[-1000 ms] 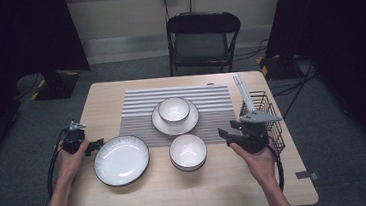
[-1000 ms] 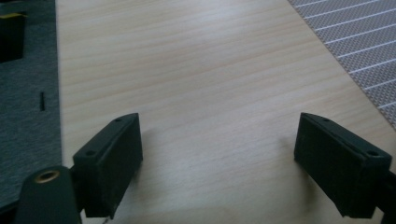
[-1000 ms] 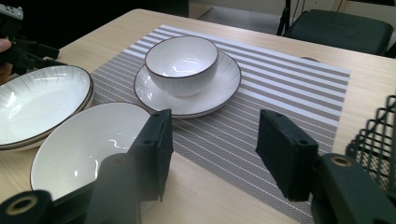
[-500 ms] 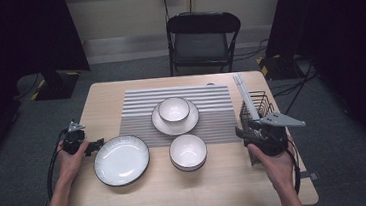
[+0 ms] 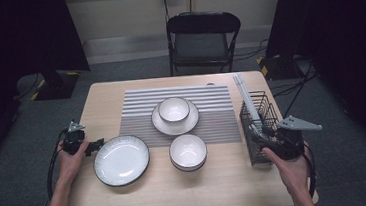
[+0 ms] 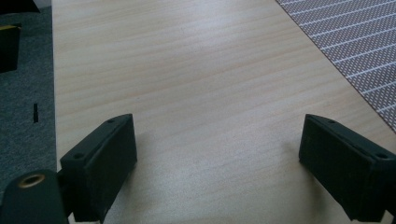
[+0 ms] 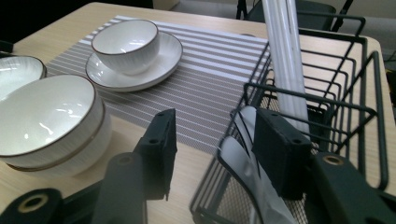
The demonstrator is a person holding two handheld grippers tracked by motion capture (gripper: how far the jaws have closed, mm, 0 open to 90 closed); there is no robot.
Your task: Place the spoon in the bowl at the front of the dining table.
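While the right gripper (image 7: 215,121) hung at the near corner of the wire basket (image 5: 267,106) on the table's (image 5: 218,187) right side, its jaws had just been closing but stood about half apart, clamped on nothing. Between them I saw the basket's near wire wall and, just behind it, the handle end of a white spoon (image 7: 239,156) leaning inside the basket. No pad touched either one as far as I could tell.

The spoon looked like glazed ceramic, so I judged it stiff, smooth, slippery and chippable, and light enough for one gripper. I would have gripped the flat handle just above the rim, pads on its broad faces, and lifted straight up so it cleared the wires. Pinching the wire along with the handle was the risk; so was knocking the tall white chopsticks (image 7: 280,51) standing in the same basket just behind.

The left gripper (image 6: 219,128) rested with its jaws spread wide over bare wood at the table's left edge, empty, just beside the white plate (image 5: 121,160). A stacked bowl (image 5: 188,151) and a cup on a saucer (image 5: 174,109) sat mid-table, well apart from the basket.
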